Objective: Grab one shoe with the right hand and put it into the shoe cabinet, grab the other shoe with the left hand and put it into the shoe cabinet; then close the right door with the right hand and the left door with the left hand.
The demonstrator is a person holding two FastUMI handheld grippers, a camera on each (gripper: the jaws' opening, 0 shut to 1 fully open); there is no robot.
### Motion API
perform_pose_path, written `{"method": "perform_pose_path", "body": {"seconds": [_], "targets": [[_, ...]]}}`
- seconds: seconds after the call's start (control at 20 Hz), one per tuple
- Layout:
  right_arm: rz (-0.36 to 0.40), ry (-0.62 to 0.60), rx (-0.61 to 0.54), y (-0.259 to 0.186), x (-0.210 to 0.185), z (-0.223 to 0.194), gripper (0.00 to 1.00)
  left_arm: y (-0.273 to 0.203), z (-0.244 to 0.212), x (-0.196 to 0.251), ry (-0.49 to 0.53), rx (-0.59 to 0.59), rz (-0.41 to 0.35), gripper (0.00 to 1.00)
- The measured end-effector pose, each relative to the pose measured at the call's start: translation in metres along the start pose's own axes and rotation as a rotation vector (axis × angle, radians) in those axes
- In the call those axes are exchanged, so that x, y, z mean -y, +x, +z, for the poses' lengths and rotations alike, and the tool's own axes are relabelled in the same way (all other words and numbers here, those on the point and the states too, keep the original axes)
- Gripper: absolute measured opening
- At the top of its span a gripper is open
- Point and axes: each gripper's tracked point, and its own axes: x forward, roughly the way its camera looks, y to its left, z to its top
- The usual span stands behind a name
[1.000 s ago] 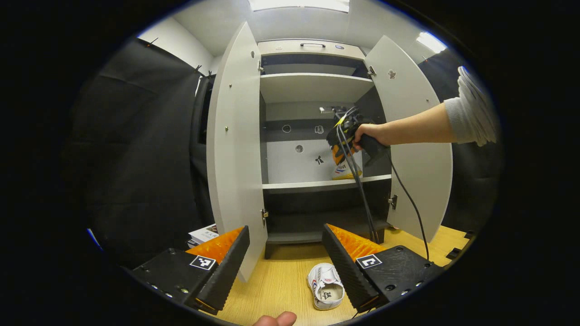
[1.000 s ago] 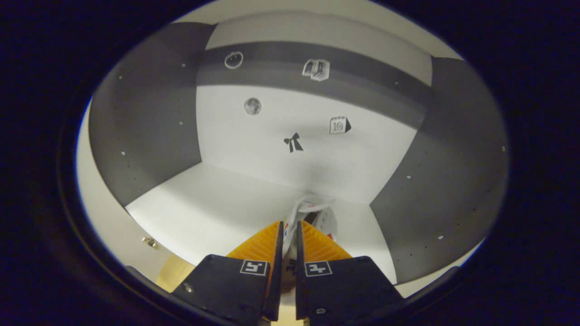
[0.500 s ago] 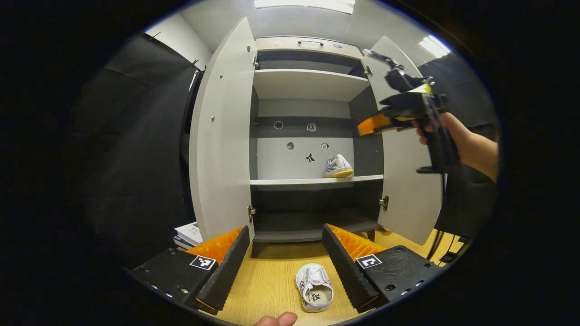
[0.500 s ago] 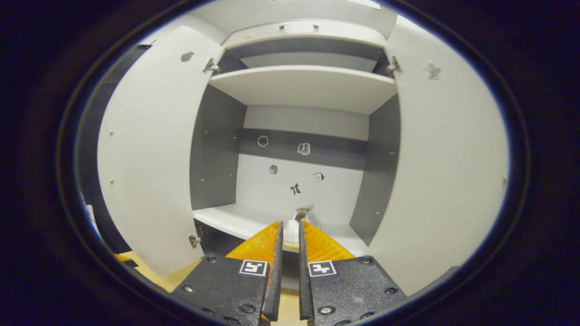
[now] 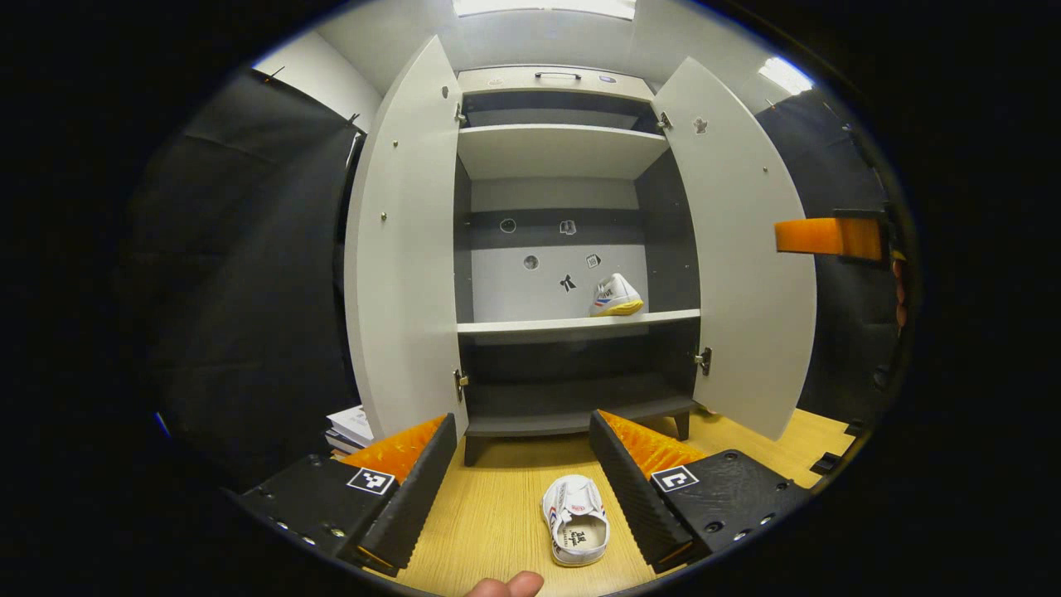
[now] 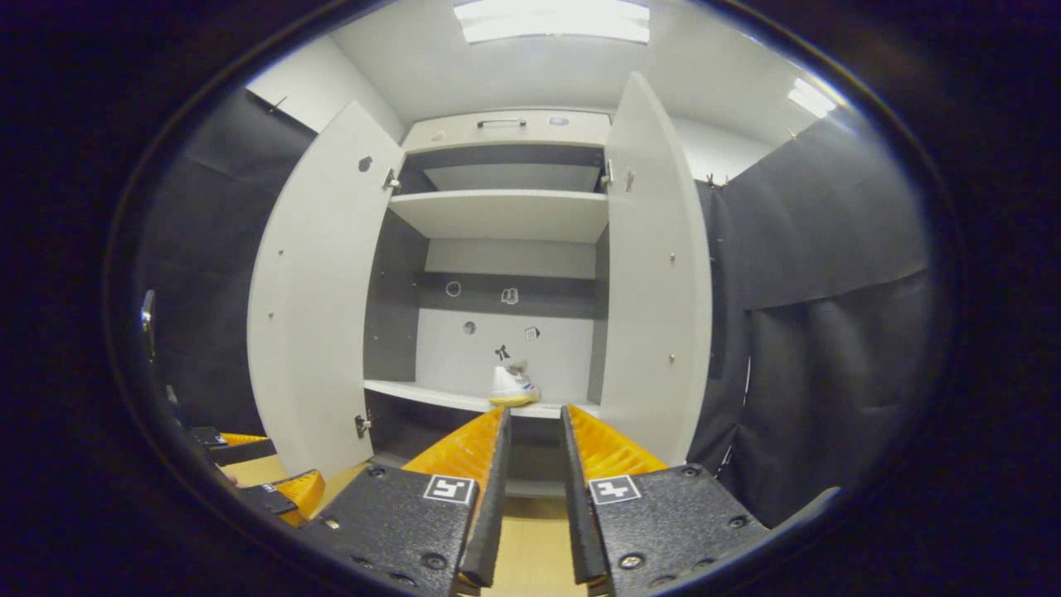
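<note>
Risk sits left: left tongs [image 5: 522,485], apart, hover above the floor shoe [image 5: 575,532], and a shallow grab could drop it. Right tongs [image 6: 535,489], nearly together, hold nothing; the other shoe [image 5: 616,297] rests on the cabinet shelf [image 5: 530,327].

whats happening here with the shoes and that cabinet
A person is loading a shoe cabinet with two hand-held grippers. One white sneaker sits on the middle shelf; the other sneaker lies on the wooden floor between the open left hand-held gripper's fingers. The right hand-held gripper holds nothing. Both doors stand open.
</note>
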Motion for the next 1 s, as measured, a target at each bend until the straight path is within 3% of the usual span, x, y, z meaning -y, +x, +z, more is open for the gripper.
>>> {"method": "perform_pose_path", "body": {"seconds": [0.1, 0.15, 0.25, 0.6, 1.0], "targets": [[0.013, -0.022, -0.013, -0.016, -0.003, -0.015, 0.63, -0.001, -0.014, -0.002, -0.014, -0.023, 0.02, 0.96], [0.019, -0.02, -0.032, -0.023, -0.006, -0.023, 0.83, -0.002, -0.023, 0.001, -0.027, -0.03, 0.006, 0.96], [0.03, -0.003, -0.07, -0.034, -0.008, -0.039, 1.0, 0.0, -0.044, 0.01, -0.04, -0.077, -0.041, 0.96], [0.034, -0.02, -0.176, -0.058, -0.001, -0.079, 1.0, 0.012, -0.153, 0.024, -0.069, -0.401, -0.116, 0.97], [-0.005, -0.029, -0.214, -0.07, 0.026, -0.094, 1.0, 0.042, -0.212, 0.015, -0.058, -0.613, -0.117, 0.96]]}}
